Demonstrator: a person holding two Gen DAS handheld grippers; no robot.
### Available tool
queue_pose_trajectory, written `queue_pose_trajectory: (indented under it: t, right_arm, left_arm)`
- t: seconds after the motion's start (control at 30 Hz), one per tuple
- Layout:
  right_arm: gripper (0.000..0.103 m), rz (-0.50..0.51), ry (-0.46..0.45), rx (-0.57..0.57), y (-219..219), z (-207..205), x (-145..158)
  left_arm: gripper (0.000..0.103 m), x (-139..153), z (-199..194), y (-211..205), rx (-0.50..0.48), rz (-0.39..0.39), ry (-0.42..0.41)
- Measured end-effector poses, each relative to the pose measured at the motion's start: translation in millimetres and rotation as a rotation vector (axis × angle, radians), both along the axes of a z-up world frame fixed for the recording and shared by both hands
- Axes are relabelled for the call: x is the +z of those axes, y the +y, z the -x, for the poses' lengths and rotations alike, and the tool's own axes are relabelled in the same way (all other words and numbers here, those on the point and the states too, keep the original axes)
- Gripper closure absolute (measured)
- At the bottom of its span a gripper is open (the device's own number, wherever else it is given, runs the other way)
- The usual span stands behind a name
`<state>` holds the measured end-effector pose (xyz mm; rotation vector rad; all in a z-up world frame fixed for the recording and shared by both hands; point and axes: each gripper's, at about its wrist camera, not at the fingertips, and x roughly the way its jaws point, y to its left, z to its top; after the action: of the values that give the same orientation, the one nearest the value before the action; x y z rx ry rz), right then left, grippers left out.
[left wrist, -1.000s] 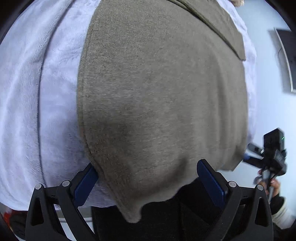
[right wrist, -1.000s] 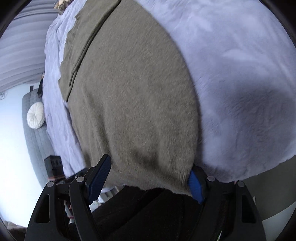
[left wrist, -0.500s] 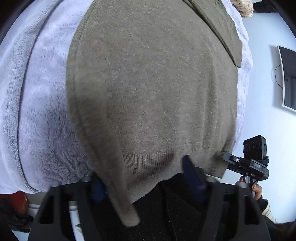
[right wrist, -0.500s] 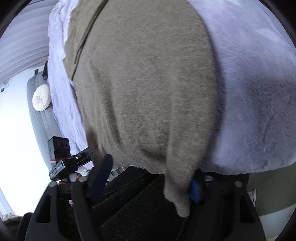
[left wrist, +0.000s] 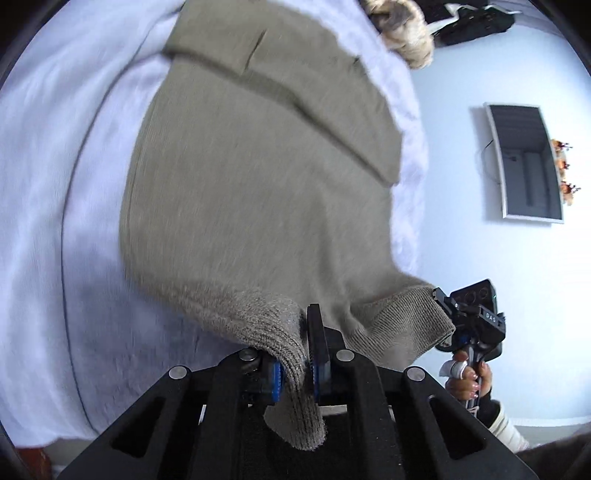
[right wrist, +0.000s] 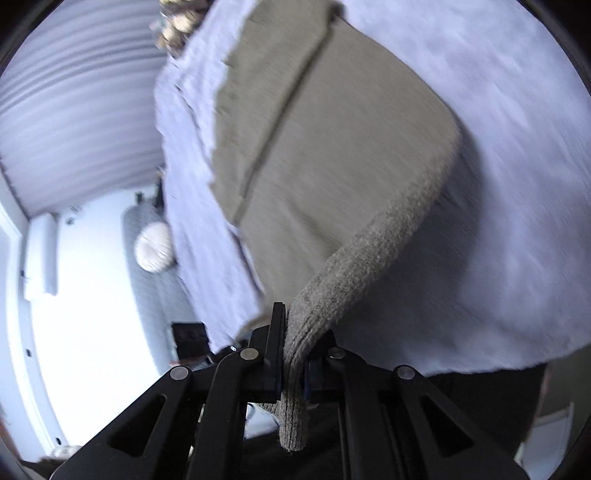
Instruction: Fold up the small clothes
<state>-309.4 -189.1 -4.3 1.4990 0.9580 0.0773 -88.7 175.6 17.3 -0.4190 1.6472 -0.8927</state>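
An olive-brown knit sweater (left wrist: 251, 177) lies spread on a pale lavender blanket (left wrist: 66, 155); it also shows in the right wrist view (right wrist: 332, 155). My left gripper (left wrist: 295, 362) is shut on the ribbed hem at the sweater's near left corner and lifts it off the blanket. My right gripper (right wrist: 293, 365) is shut on the ribbed hem at the near right corner, also raised. The right gripper shows in the left wrist view (left wrist: 469, 317), holding the other hem corner. A sleeve is folded across the far part of the sweater.
The blanket (right wrist: 498, 184) covers a bed. A furry tan object (left wrist: 402, 33) lies at the bed's far end. A wall screen (left wrist: 524, 162) hangs to the right. A grey couch with a round white cushion (right wrist: 153, 247) stands to the left.
Both grippers have closed on the sweater's near hem corners and lifted them up off the blanket. The views have tilted upward and back.
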Motion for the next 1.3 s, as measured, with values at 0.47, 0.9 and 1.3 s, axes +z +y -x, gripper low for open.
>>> queue_pose_trajectory:
  t: [0.47,0.9,1.3]
  right_arm:
    - [0.095,0.068,-0.191,-0.038,-118.3,-163.3,11.3]
    - [0.091,0.001,-0.114,-0.101,-176.4,-243.7,-78.2]
    - [0.043,-0.021,-0.271,-0.176,-201.0,-252.6,-42.7]
  left_arm:
    - [0.091,20.9,-166.4,-79.7,0.184,0.036,-0.283]
    - [0.07,-49.4,-238.5,-129.5,0.296,-0.185,-0.327]
    - [0.033,8.5,-237.3,-122.3,0.357,-0.152,-0.497]
